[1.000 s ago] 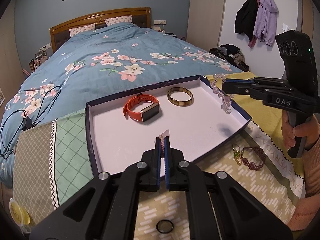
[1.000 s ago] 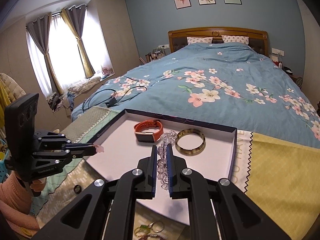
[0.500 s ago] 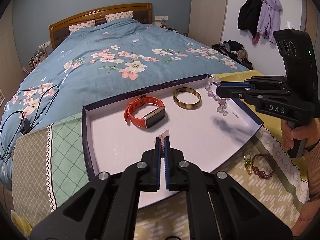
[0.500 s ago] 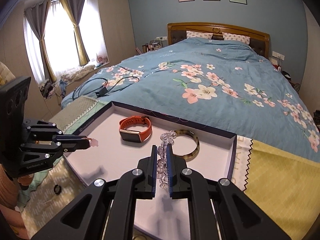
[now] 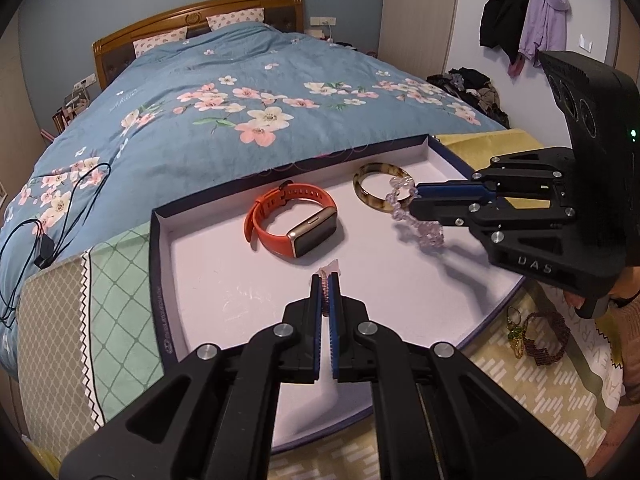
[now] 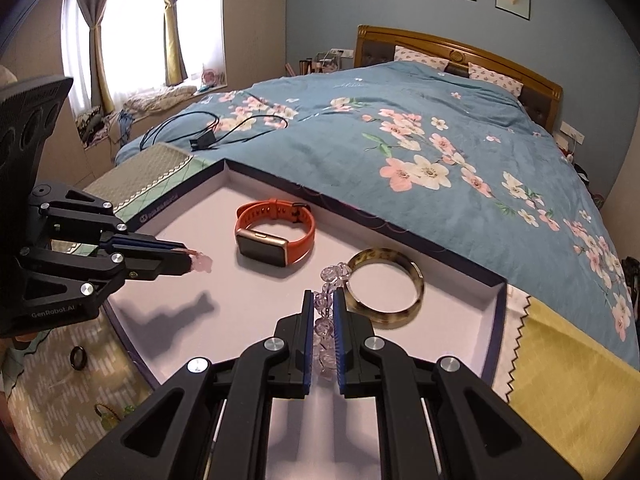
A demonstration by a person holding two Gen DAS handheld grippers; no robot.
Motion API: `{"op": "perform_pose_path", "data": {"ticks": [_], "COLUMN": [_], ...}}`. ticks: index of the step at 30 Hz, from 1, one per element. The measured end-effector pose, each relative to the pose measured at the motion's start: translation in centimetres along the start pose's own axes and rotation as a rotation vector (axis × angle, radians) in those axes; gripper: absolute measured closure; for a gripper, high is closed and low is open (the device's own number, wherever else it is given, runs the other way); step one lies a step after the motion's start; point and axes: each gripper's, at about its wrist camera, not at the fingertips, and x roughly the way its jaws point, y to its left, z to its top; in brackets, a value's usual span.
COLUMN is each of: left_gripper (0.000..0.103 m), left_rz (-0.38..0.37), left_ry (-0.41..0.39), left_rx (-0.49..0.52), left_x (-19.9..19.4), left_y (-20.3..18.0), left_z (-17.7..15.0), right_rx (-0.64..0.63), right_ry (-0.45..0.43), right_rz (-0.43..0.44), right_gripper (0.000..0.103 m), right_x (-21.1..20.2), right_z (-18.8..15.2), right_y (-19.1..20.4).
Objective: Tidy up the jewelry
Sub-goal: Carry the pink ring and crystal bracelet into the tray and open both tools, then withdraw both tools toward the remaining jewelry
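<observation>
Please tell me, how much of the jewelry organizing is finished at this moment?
Done: the orange smartwatch and tortoiseshell bangle lie in the tray. In hand: the right gripper holds a clear bead bracelet over the tray; the left gripper pinches a small pink piece. Left: a black ring, a maroon woven bracelet and a green-gold piece on the cloth outside.

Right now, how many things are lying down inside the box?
2. The orange watch lies mid-box, the brown bangle near the far right corner. Each claw holds another piece above it: left claw, right claw.
</observation>
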Motion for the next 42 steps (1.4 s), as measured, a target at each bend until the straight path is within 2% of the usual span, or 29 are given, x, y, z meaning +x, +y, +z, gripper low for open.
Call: {"op": "perform_pose_path", "data": {"ticks": [8,13,17,24,29,30,34,42], "left_gripper": [0.1,0.1,0.099,0.092,0.08,0.074,0.067,0.063], "left_rz": [0.0,-0.006,-0.011,-0.001,0.03,0.033,0.051,0.046], "left_ry": [0.025,0.042,0.054,0.037,-0.01,-0.022,-0.069,-0.15], "left_rx": [-0.009,-0.016,-0.024,-0.04,-0.059,-0.068,-0.075,-0.049], "left_x": [1.6,2.3,3.0,3.2,1.5,0.9,-1.5,-6.9], "left_y": [0.3,0.6,0.9,1.2,1.6,1.7,1.6,0.2], "left_z": [0.3,0.4,0.5,1.1,1.1,1.1,0.5,-2.3], "right_rx": [0.034,0.079,0.116,0.15,0.176,0.18,0.208,0.257], "right_ry": [-0.027,-0.052,-0.066,-0.081,-0.096,-0.097,-0.097,-0.088], "right_rz": [0.017,0.035,0.065,0.098,0.109,0.112,0.111,0.115], "right_gripper": [0.09,0.078,0.075,0.072,0.066,0.065,0.064,0.063], "right_x": [-0.5,-2.0,-3.1,-4.5,-5.7,-5.8,-6.5,-7.9], "right_z": [0.1,-0.1,-0.5,-1.6,-2.6,-2.8,-3.9,-6.6], "right_y": [-0.3,-0.8,-0.9,-0.5,-0.5,-0.5,-0.7,-1.1]}}
